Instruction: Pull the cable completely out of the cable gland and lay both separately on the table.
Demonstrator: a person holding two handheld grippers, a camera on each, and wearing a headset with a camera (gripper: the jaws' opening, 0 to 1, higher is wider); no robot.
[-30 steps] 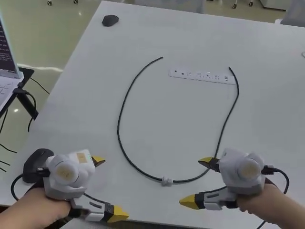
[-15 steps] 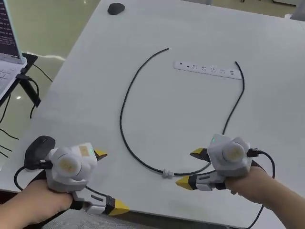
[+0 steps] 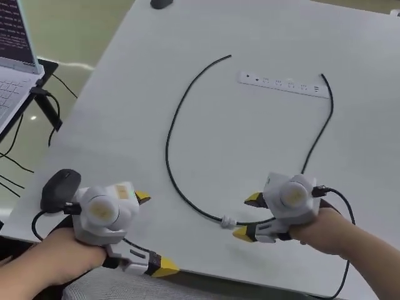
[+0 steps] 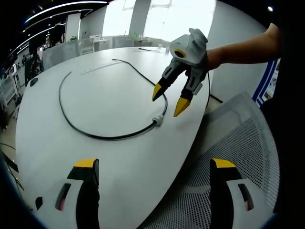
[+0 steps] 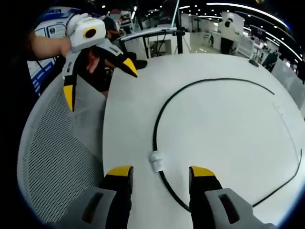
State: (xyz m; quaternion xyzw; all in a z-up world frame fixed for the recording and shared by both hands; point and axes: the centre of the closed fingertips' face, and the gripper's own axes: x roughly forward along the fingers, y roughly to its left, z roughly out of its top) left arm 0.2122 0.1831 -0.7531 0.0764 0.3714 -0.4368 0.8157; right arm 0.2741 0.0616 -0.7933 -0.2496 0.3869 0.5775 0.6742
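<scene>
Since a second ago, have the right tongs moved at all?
Yes. The right tongs moved left, closing on the gland; their open tips now flank the cable just beside it.

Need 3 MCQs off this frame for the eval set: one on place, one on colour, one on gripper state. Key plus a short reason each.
1. Where does the cable gland sit?
A. On the cable, near the front edge of the table
B. Loose, at the table's far edge
C. Hanging over the table's side

2. What colour is the cable gland?
A. Black
B. White
C. Yellow

3. How does the right gripper stand?
A. Shut on the cable
B. Shut on the cable gland
C. Open, holding nothing

Key:
1 A: the gland is threaded on the cable, just ahead of the right gripper's tips in the right gripper view.
2 B: it shows white against the black cable.
3 C: the yellow-tipped jaws stand apart, with the gland untouched.
</scene>
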